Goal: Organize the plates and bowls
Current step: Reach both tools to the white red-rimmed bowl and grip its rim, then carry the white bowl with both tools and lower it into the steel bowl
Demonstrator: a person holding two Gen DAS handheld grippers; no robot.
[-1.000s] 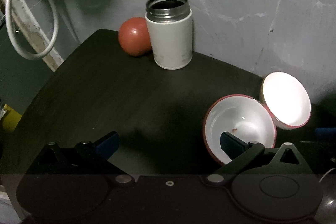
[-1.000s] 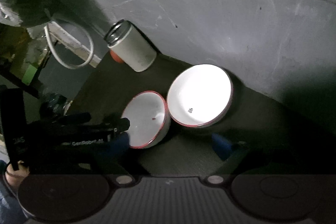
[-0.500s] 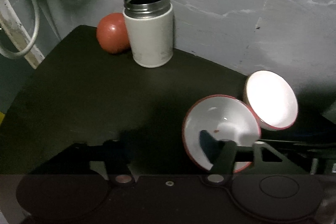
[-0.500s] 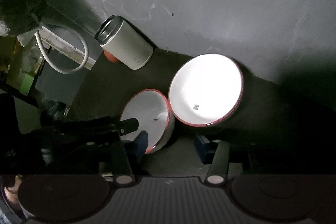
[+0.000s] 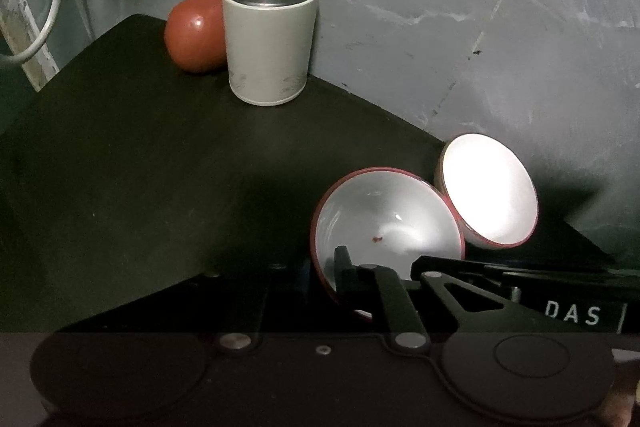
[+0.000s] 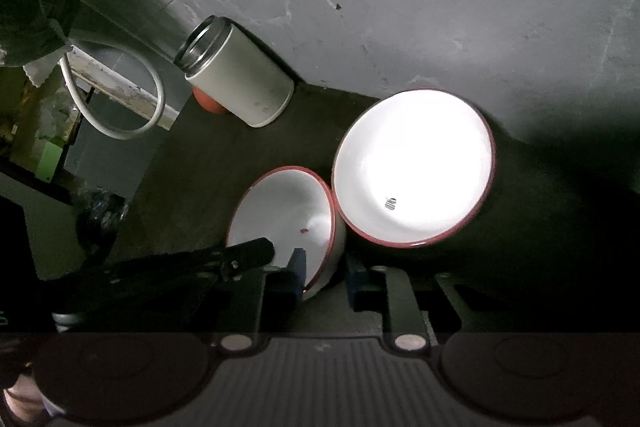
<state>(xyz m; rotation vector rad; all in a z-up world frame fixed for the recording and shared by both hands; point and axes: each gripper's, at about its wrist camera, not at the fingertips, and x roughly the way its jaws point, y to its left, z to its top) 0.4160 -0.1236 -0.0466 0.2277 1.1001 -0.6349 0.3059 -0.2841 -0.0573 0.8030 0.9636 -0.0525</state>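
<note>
Two white bowls with red rims stood on the dark bench (image 5: 132,163) against the grey wall. The small bowl (image 6: 288,211) sat touching the big bowl (image 6: 414,167), which lay nearer the wall. Both looked like glazed ceramic or enamel: stiff, smooth, likely slippery, and liable to chip if knocked together. Neither looked heavy, though a pinch at one edge would let the bowl swing, so the hold should be deep over the rim, one finger inside and one outside the wall. A small dark speck lay inside the small bowl.

The right gripper (image 6: 324,275) had its jaws narrow and straddling the small bowl's near rim: the left blue pad sat inside the bowl, the right pad just outside its wall. Whether they already pinched the wall could not be told; a slight gap seemed to remain at the outer pad.

The left gripper (image 5: 308,267) was at the same bowl from the other side. One finger reached over the rim into the bowl; the other was lost in shadow, so its jaws' state could not be told.

Well apart, at the bench's far corner, a lidless flask (image 5: 270,39) stood upright with a red ball (image 5: 194,33) touching it behind.
</note>
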